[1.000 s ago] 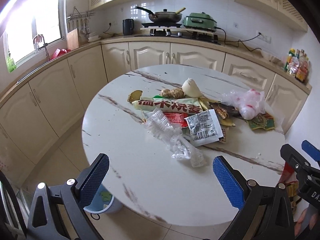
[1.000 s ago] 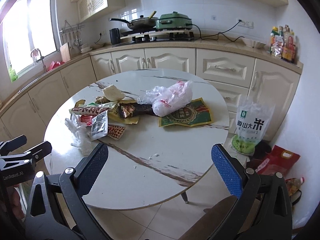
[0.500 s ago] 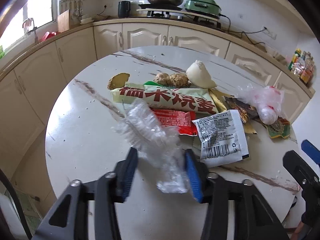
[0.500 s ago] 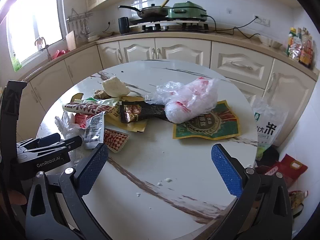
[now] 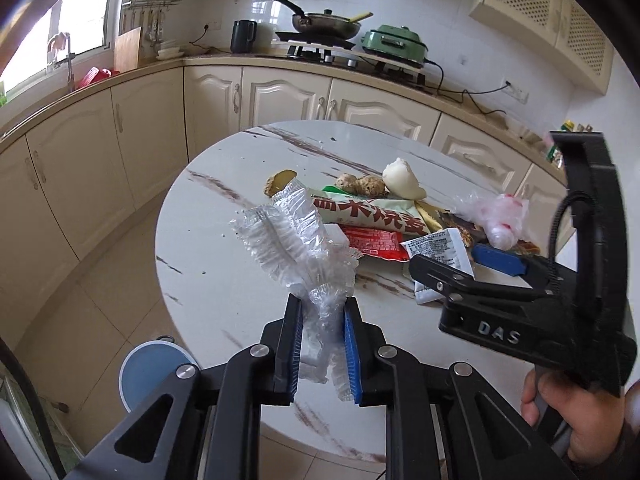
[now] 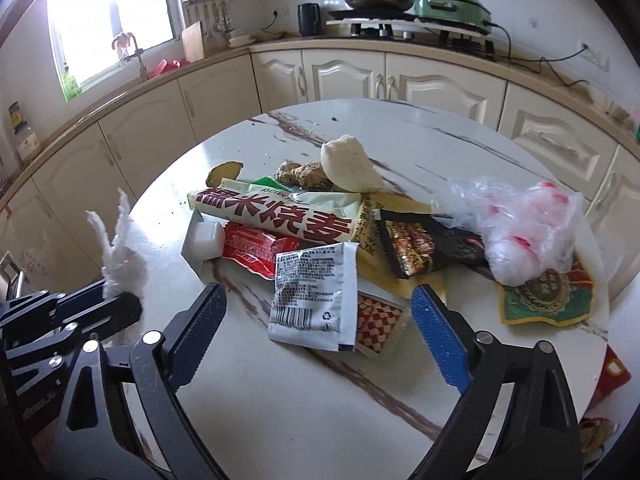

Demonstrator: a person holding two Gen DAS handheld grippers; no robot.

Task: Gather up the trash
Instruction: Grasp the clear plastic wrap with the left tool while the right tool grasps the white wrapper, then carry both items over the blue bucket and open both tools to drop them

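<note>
- Left gripper (image 5: 322, 340): jaws have just been closing, now pinching the crumpled clear plastic wrap (image 5: 296, 244) between the blue pads — wrap sticks up above the fingers, lifted off the table (image 5: 224, 280), near its front-left edge.
- Right gripper (image 6: 320, 332): fingers spread wide but have just been narrowing a bit; nothing gripped yet. The white sachet w/ barcode (image 6: 316, 292) lies between the fingertips, flat on the table — likely next pick.
- Done so far: one piece in hand. Can't see anything binned yet.
- Blue round bin (image 5: 154, 374) sits on the floor below the table edge, just left of the left gripper; looks like the drop spot, tho contents not visible.
- Left on the table, all in one heap: long green-white snack pack (image 6: 276, 212), red wrapper (image 6: 256, 248), dark snack bag (image 6: 420, 240), clear bag w/ red marks (image 6: 528, 228), green-gold packet (image 6: 548, 296), white bun piece (image 6: 348, 166), ginger-like lump (image 6: 304, 172).
- Judgement: early stage, most of the pile untouched.
</note>
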